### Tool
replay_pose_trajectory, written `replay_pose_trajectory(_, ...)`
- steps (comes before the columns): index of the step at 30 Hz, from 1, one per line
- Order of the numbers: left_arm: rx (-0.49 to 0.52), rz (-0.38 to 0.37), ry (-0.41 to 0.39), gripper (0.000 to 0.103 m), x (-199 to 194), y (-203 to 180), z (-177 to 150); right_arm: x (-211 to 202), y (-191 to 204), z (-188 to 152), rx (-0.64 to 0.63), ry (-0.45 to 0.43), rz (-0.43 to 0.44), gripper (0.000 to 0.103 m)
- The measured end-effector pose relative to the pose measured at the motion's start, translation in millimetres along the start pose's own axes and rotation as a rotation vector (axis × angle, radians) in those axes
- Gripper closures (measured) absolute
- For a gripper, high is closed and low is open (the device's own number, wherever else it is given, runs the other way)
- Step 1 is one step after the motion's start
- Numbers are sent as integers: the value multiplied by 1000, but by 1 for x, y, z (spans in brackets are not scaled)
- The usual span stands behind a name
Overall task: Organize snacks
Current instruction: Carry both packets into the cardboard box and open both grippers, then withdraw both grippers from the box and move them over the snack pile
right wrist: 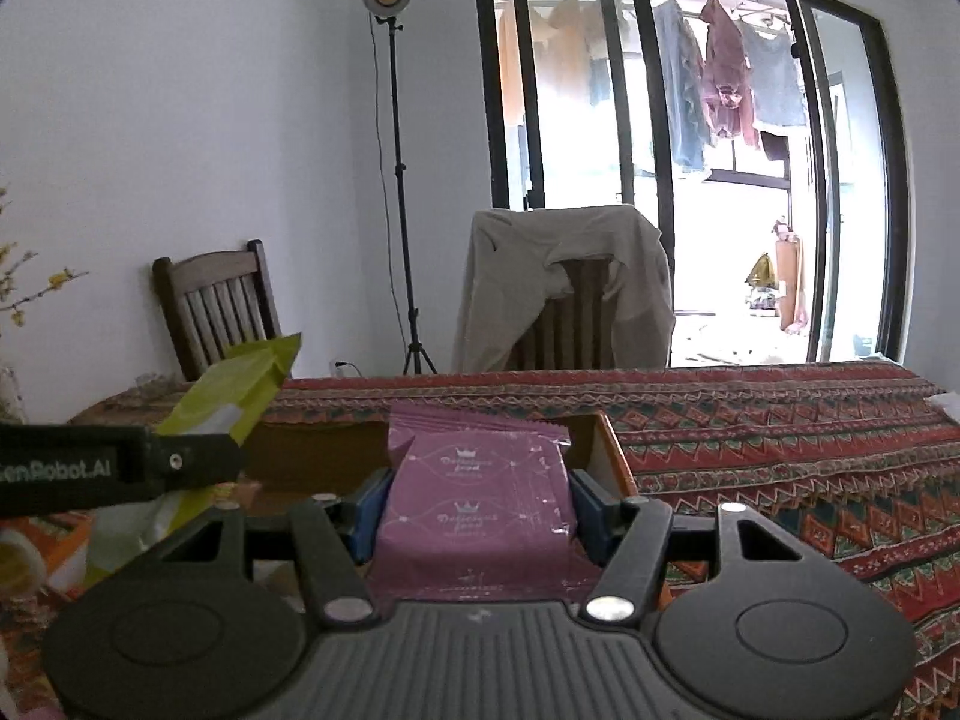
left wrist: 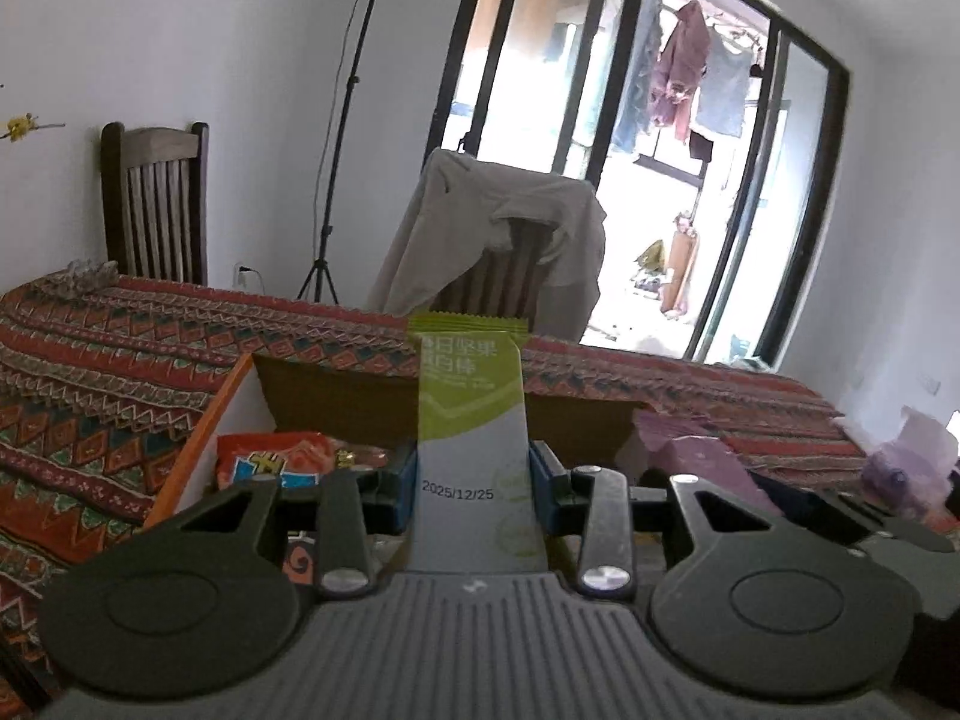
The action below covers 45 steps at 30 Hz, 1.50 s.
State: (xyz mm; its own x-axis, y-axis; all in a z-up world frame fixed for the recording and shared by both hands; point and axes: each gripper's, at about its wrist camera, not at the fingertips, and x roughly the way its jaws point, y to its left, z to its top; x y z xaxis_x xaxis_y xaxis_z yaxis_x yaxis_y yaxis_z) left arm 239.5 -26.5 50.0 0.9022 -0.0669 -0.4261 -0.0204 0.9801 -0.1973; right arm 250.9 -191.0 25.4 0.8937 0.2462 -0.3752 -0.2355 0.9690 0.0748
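Left gripper (left wrist: 471, 480) clamped on upright green protein bar (left wrist: 471, 414), right gripper (right wrist: 477, 501) gripping purple snack packet (right wrist: 477, 492), cardboard box (right wrist: 606, 450) just ahead.

Desk (right wrist: 780, 450) draped in a red patterned cloth, lower frame. Two wooden chairs are set behind it: one bare (right wrist: 216, 306), centre left; one (right wrist: 576, 324) covered by a beige garment (right wrist: 564, 276), centre. Light stand (right wrist: 396, 180), upper centre. Laundry (right wrist: 726, 78) is hung outside glass doors (right wrist: 654, 150), upper right.
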Motion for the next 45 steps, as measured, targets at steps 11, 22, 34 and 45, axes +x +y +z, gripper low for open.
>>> replay_pose_trajectory(11,27,18,31,63,22,11,-18,18,0,-18,-29,68,-7,41)
replay_pose_trajectory(22,-9,60,-97,0,0,15,-18,8,-7,-21,8,37,-17,0)
replay_pose_trajectory(34,-16,64,-91,0,-6,16,-14,3,-10,-18,21,21,-28,0)
replay_pose_trajectory(45,-35,44,-128,0,-35,7,3,-14,-10,-2,28,10,-9,0)
